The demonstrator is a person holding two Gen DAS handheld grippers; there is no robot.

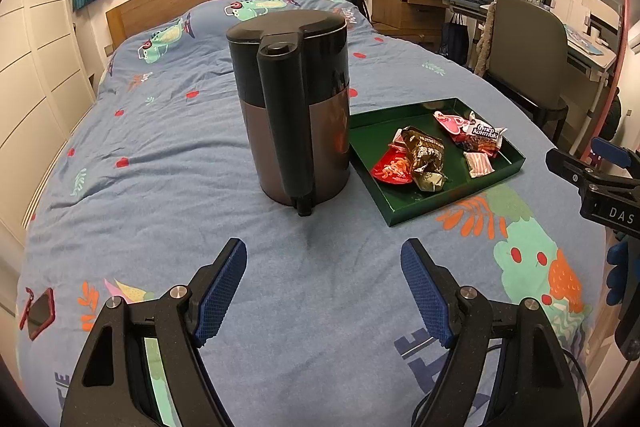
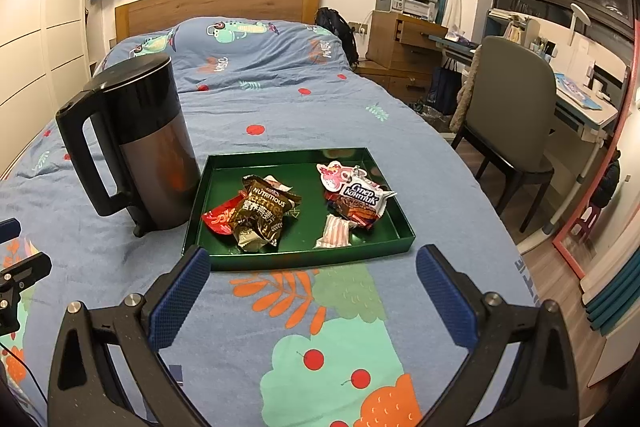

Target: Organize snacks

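Both grippers, left [image 1: 323, 259] and right [image 2: 313, 267], gape empty; reaching for the tray [image 2: 372, 251] could topple the kettle [image 2: 136, 143] on soft bedding

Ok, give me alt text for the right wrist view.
A green tray holding wrapped snacks sits on a blue patterned bedspread, with a dark kettle touching its left side. The open right hand-held gripper hovers just before it.

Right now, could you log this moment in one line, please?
left gripper: open, empty | right gripper: open, empty | snacks: in green tray
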